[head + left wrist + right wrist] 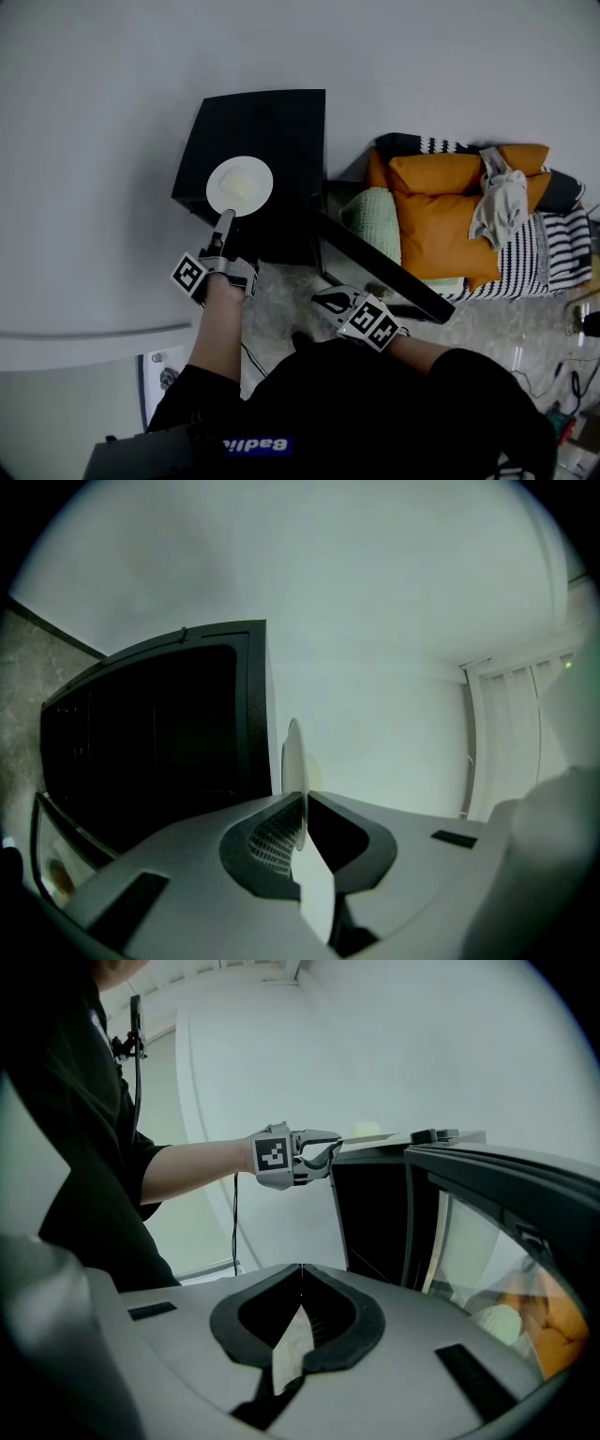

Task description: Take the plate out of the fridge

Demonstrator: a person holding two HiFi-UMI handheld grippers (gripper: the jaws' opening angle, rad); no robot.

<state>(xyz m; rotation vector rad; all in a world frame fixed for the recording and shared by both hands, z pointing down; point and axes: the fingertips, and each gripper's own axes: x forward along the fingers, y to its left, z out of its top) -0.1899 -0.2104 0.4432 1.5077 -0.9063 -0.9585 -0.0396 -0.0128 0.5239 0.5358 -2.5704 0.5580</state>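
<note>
Gripping the plate [240, 185] by its rim at about seven o'clock, the left gripper [225, 221] has its jaws pinched tight on that thin edge. The plate is outside, over the top of the black fridge [281, 131]; whether it touches the top cannot be confirmed. The right gripper [321, 299], at the fridge's five o'clock beside the open door [375, 255], is closed and empty. Judgement: the plate is stiff, light, smooth and breakable, and an edge pinch lets it lever, so a deeper bite is advised.
</note>
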